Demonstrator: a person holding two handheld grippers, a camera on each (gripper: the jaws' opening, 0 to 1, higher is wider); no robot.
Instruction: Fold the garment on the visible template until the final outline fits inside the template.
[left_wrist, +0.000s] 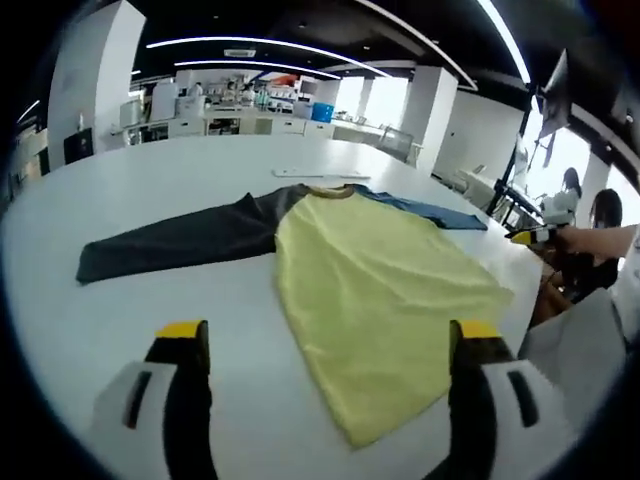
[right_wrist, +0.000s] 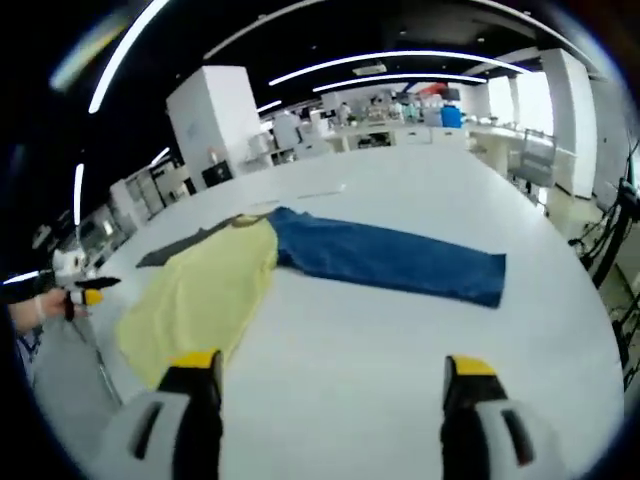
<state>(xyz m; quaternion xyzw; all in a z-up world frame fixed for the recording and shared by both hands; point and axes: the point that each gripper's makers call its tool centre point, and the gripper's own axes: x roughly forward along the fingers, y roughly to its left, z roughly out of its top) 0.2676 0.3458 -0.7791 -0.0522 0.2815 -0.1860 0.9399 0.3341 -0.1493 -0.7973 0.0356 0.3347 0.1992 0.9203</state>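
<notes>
On white bench (left_wrist: 150, 180), shirt (left_wrist: 370, 290) lies flat: dark sleeve (left_wrist: 180, 240) out left, yellow body mid, blue sleeve (right_wrist: 390, 258) out right. L tongs (left_wrist: 325, 340) & R tongs (right_wrist: 330, 375) both wide, holding nothing, above bench near shirt.

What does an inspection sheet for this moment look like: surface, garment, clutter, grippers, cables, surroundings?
Surface: white table, large, with a curved edge.
Job's things: raglan shirt spread flat, yellow body, dark grey sleeve, blue sleeve; template outline cannot be made out.
Clutter: flat white strip beyond the collar.
Grippers: left gripper and right gripper open, above the table, holding nothing.
Cables: nothing seen.
Surroundings: open-plan lab, benches, ceiling light strips, seated people at the table's edge.
</notes>
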